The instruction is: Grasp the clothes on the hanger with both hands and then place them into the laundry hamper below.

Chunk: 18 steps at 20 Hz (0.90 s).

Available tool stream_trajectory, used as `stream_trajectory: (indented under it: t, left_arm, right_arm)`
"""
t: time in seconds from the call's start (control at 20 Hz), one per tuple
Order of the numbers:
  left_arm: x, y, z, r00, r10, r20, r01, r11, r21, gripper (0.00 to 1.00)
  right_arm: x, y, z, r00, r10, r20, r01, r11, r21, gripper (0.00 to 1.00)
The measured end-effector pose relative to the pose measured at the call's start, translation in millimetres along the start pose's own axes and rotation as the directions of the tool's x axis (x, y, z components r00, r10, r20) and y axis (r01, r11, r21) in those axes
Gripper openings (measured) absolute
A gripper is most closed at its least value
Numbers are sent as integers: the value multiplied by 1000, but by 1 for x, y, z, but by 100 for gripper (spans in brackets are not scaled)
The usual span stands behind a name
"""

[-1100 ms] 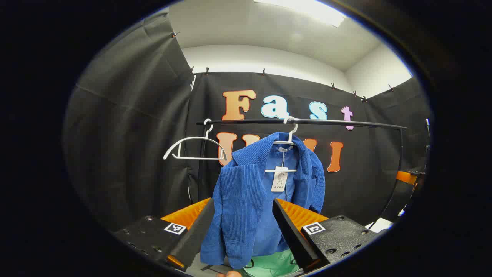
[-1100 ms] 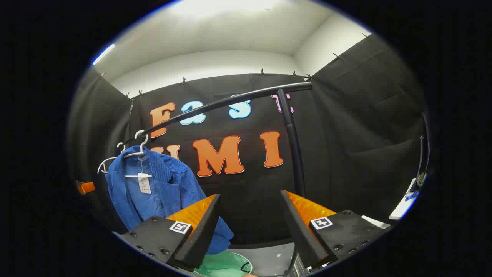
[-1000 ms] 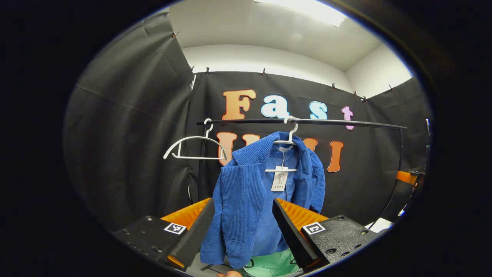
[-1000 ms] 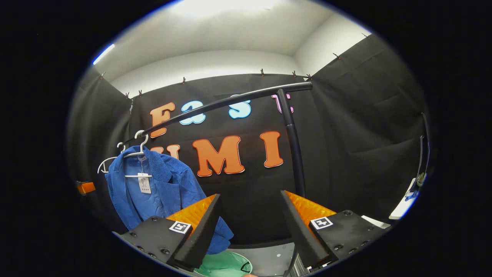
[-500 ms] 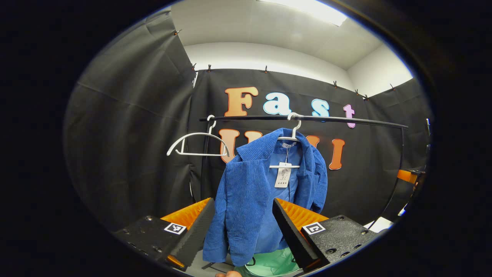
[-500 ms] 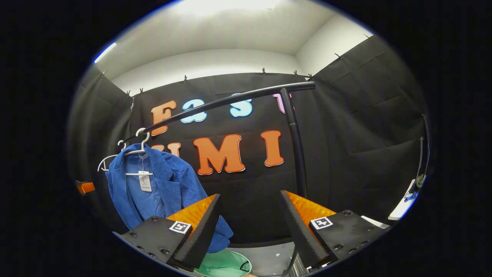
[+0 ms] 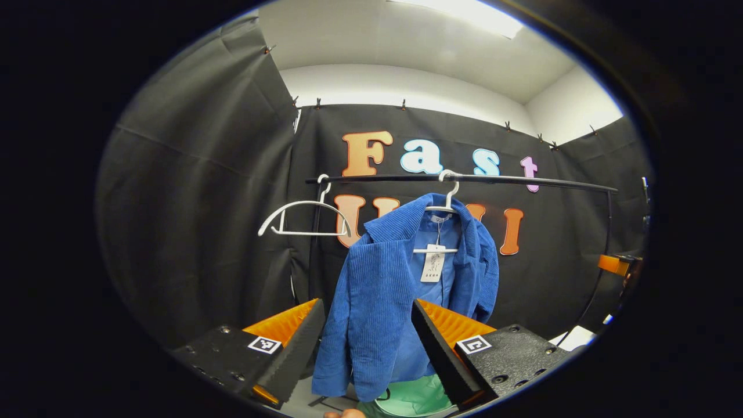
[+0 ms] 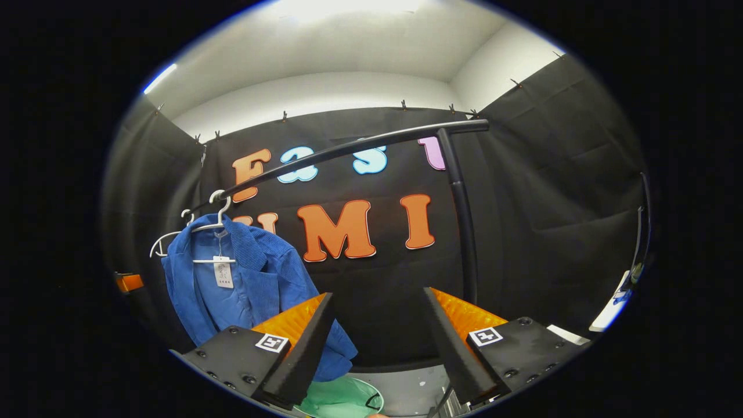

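Left gripper (image 7: 363, 348): held low and level, aimed at the rail; jaws spread wide, nothing between them touching either finger. The jacket hangs beyond the gap, apart from both fingers.

Right gripper (image 8: 377, 342): held low, aimed at the right end of the rail and the booth wall; jaws spread wide, gripping nothing. The jacket lies off to the left of its fingers.

Blue corduroy jacket (image 7: 400, 290): on a white hanger (image 7: 446, 200) hooked over the black rail (image 7: 522, 182); front open, left panel hanging forward. Also seen in the right gripper view (image 8: 244, 284).

Paper tag (image 7: 433, 263): white, hanging on a string inside the collar; print too small to read.

Empty white hanger (image 7: 302, 217): on the same rail, to the left of the jacket, apart from it.

Laundry hamper (image 7: 415, 397): pale green, on the floor directly under the jacket's hem; partly seen between the fingers. Also in the right gripper view (image 8: 339, 397).

Square coded markers on each gripper body: patterns, no readable writing.
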State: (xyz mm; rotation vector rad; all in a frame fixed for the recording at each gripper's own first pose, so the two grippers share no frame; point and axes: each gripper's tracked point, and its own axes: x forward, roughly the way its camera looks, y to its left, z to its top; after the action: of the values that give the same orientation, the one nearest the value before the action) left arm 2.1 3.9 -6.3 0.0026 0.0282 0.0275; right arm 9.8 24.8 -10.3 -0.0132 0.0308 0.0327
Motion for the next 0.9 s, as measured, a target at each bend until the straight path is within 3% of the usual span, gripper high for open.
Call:
stream_trajectory:
  t: [0.2, 0.25, 0.3, 0.5, 0.55, 0.85, 0.9]
  left_arm:
    - [-1, 0, -2, 1000, -5, -12, 5, 1000, 9, 95]
    - [-1, 1, -4, 1000, -4, -19, 5, 1000, 10, 95]
    - [0, 1, -6, 1000, -5, -28, 5, 1000, 9, 95]
    - [2, 1, -14, 999, -2, -54, 3, 1000, 18, 92]
    - [2, 2, -15, 998, -1, -61, 2, 1000, 20, 95]
    - [28, -3, -22, 994, -6, -111, 11, 999, 45, 95]
    - [28, -3, -23, 994, -3, -113, 8, 999, 45, 95]
  right_arm:
    - [8, 19, -3, 999, 31, -12, -31, 1000, -1, 97]
    - [11, 25, -4, 999, 42, -14, -42, 999, -2, 88]
    - [13, 31, -5, 999, 52, -15, -53, 999, -2, 88]
    - [23, 59, -9, 995, 97, -22, -97, 995, -2, 89]
    - [26, 67, -10, 993, 112, -26, -112, 994, -1, 89]
    - [50, 116, -26, 980, 185, -67, -186, 983, -4, 89]
    - [55, 125, -28, 978, 196, -72, -197, 980, 0, 98]
